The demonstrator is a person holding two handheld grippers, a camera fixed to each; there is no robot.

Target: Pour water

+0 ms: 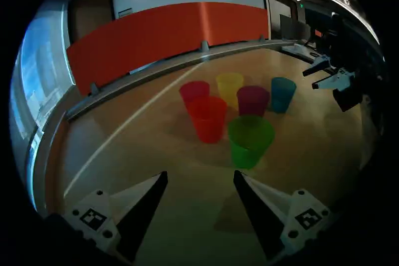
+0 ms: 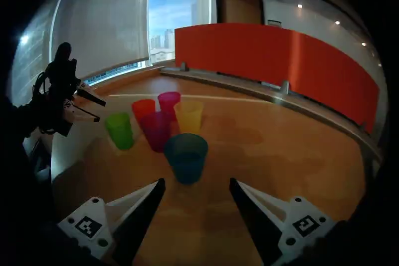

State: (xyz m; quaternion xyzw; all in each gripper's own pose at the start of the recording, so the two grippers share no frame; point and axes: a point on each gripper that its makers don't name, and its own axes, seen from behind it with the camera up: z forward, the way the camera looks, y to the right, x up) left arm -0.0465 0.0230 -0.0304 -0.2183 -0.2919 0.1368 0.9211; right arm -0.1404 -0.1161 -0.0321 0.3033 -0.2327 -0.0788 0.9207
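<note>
— fingers of the left gripper (image 1: 199, 181) stand spread wide, pinching nothing. where's the nearest cup?
— green cup (image 1: 251, 141) stands upright just ahead, toward the right finger, orange cup (image 1: 207, 119) beside it.
— and the right gripper (image 2: 197, 186)?
— spread too, empty. teal cup (image 2: 186, 157) stands just beyond its fingertips, roughly in line with the gap.
— any markings?
— black-and-white square tag (image 1: 95, 217) on each finger.
— room to move?
— bare wooden table (image 2: 279, 156) lies between fingers and both cups and off to the sides; grey rail (image 1: 149, 69) and orange partition (image 1: 164, 36) bound the far edge.
</note>
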